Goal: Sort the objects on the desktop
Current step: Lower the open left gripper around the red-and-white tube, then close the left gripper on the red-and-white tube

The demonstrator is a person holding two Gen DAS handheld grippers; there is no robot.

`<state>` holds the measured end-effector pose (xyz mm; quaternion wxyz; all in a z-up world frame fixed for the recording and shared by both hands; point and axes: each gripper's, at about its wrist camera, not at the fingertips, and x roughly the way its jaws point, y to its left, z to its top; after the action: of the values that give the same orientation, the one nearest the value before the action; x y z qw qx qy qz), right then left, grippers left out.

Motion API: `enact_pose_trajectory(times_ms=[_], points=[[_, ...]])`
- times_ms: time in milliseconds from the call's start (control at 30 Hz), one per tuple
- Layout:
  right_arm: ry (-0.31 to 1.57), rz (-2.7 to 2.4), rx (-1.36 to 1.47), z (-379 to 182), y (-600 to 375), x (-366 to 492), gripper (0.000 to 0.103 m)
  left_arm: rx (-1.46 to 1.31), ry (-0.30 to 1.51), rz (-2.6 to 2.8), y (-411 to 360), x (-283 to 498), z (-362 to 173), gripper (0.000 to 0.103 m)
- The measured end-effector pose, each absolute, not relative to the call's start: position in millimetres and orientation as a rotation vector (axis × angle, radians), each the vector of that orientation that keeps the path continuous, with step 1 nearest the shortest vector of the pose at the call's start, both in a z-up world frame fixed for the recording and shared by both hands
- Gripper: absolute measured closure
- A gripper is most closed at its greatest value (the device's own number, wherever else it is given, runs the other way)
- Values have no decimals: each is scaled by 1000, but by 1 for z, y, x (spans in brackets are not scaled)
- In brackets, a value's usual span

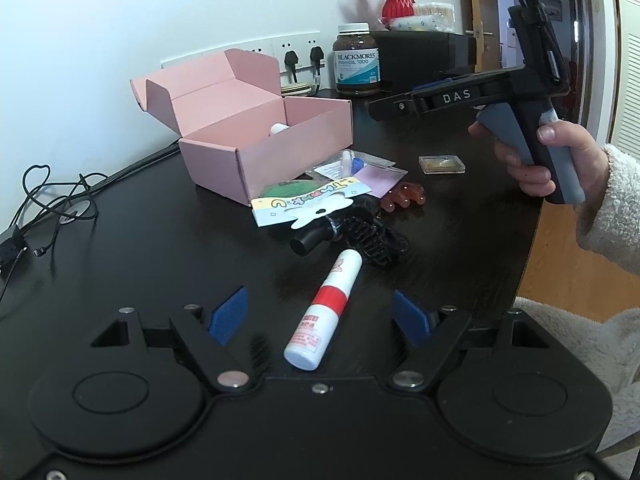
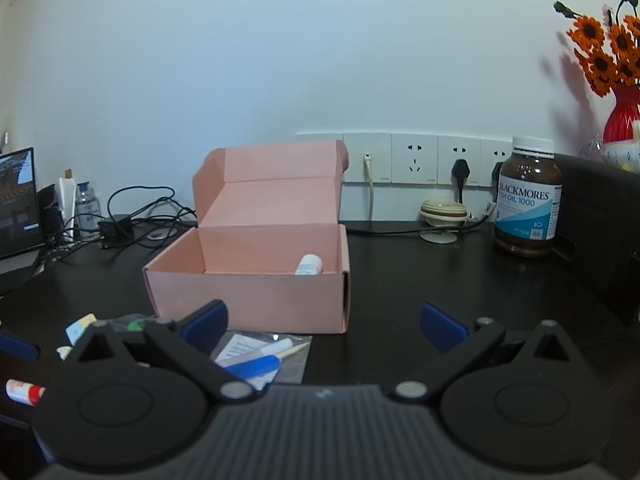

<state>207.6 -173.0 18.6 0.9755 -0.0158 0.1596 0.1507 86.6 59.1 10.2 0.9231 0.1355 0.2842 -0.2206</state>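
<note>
An open pink box [image 1: 256, 136] [image 2: 248, 296] stands on the black desk with a small white bottle [image 2: 308, 265] inside. In front of it lies a pile: a clear bag with a blue-and-white tool [image 2: 260, 360], a colourful card [image 1: 308, 204], a black hair clip [image 1: 372, 240], an amber claw clip [image 1: 404, 200]. A white and red tube [image 1: 324, 312] lies between the blue pads of my open left gripper [image 1: 320, 314], not pinched. My right gripper [image 2: 324, 322] is open and empty, held above the desk facing the box.
A brown fish-oil bottle [image 2: 526, 204] stands at the back right beside a black case [image 2: 600, 216] and a red vase of orange flowers [image 2: 622, 116]. Cables [image 1: 48, 200] sprawl at the left. A small square tin [image 1: 442, 164] lies near the desk's right edge.
</note>
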Motion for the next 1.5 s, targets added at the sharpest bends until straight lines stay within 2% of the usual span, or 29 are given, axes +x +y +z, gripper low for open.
enact_pose_trajectory(times_ms=[567,767,833,900,1033,1100,1200,1500], points=[[312,301,-30,18,-173,206,1,259,623,-504,59,93,7,23],[309,297,-24,18,-174,205,1,239,622,-494,60,94,7,34],[309,296,-24,18,-174,205,1,230,625,-491,62,95,7,35],[309,296,-25,18,-174,205,1,228,622,-490,62,95,7,43],[309,294,-26,18,-174,205,1,230,616,-487,62,94,7,49],[307,292,-25,18,-174,205,1,214,616,-486,63,95,8,72],[308,290,-23,18,-174,205,1,156,628,-492,67,97,8,86],[307,294,-21,18,-175,204,1,190,599,-480,62,90,9,86]])
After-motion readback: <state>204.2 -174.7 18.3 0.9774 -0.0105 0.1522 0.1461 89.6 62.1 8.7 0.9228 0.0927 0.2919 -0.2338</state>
